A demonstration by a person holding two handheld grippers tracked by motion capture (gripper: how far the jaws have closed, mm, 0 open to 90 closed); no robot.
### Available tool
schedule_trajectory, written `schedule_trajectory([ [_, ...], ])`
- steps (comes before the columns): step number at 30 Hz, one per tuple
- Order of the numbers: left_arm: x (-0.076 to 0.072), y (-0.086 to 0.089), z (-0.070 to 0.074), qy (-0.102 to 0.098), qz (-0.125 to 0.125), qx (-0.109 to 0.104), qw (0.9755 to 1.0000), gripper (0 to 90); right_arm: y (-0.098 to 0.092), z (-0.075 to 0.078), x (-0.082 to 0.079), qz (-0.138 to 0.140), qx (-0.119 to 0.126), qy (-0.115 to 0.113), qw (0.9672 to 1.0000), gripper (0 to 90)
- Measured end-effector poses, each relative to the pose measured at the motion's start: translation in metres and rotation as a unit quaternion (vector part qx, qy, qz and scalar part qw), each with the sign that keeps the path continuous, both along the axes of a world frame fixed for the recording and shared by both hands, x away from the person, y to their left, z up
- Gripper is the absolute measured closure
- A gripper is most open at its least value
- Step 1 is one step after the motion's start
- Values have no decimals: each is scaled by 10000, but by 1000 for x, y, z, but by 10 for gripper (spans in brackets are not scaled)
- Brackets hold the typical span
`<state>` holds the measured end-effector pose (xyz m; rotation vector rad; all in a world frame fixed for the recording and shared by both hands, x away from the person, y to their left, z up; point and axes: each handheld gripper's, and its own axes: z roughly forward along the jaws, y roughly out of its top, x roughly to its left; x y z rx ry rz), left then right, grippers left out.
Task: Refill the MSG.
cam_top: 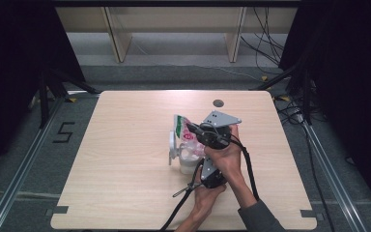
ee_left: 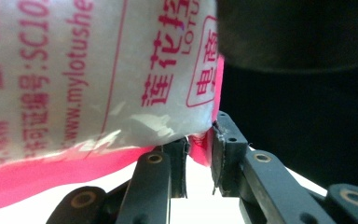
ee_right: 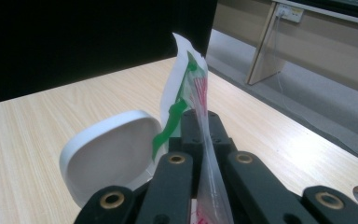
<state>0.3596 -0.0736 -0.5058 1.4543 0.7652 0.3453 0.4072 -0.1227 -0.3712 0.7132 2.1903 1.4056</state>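
A clear plastic bag [cam_top: 185, 131] with pink and green print is held up over a white container [cam_top: 187, 165] near the table's middle. The container's hinged lid [cam_top: 173, 144] stands open to its left. My right gripper [cam_top: 194, 129], the one with the grey plate on top, is shut on the bag's upper part; in the right gripper view its jaws [ee_right: 200, 122] pinch the thin film of the bag [ee_right: 193, 88], with the lid [ee_right: 112, 149] behind. My left gripper [cam_top: 200, 164] comes from below and is shut on the pink bottom corner [ee_left: 199, 149] of the bag [ee_left: 98, 84].
The wooden table [cam_top: 125, 169] has a round cable hole [cam_top: 218, 103] at its far side. Both forearms cross over the near right part of the table. Shelf legs [cam_top: 118, 43] and floor cables [cam_top: 270, 43] lie beyond the far edge.
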Motion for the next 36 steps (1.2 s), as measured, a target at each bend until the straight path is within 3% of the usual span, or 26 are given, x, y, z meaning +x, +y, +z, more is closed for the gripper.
schedule_trajectory([
  [2, -1, 2, 1, 39, 15, 189, 9998, 772, 0, 1, 1, -19, 5, -105, 9999, 900],
  [10, 0, 0, -1, -10, -10, -30, 10000, 772, 0, -1, 1, -42, 40, -77, 10000, 900],
  [12, 0, 2, 0, 27, 16, 134, 9999, 772, 0, 0, 1, -12, 10, -88, 10000, 900],
  [14, 0, 0, 0, -3, -10, 16, 10000, 772, 0, 0, 0, -4, -3, -73, 10000, 900],
  [15, 0, 1, 0, 25, 16, 97, 9999, 772, 1, -1, 0, -78, 64, -51, 9999, 900],
  [17, 0, 1, -1, 8, -22, 43, 10000, 772, 0, -1, 2, -46, 70, -79, 9999, 900],
  [18, 0, 1, 0, 4, -17, 35, 10000, 772, 0, -1, 0, -8, 40, 14, 10000, 900],
  [22, 0, 1, -1, 1, -25, 14, 10000, 772, 1, -2, 1, -50, 44, -91, 9999, 900],
  [27, 0, 2, 0, 32, 21, 126, 9999, 772, 1, -1, -1, -61, 61, -34, 10000, 900],
  [28, 0, 0, -1, -11, 3, -12, 10000, 772, 1, -1, 1, -15, 34, -56, 10000, 900],
  [30, 0, 2, 0, 30, 28, 108, 9999, 772, 1, -2, 1, -32, 32, -84, 10000, 900],
  [35, 0, 1, -1, 12, -1, 26, 10000, 772, 1, -2, 1, -24, 25, -81, 10000, 900],
  [36, -1, 2, 0, 51, 37, 128, 9999, 772, 2, -2, -1, -84, 58, 23, 9999, 900],
])
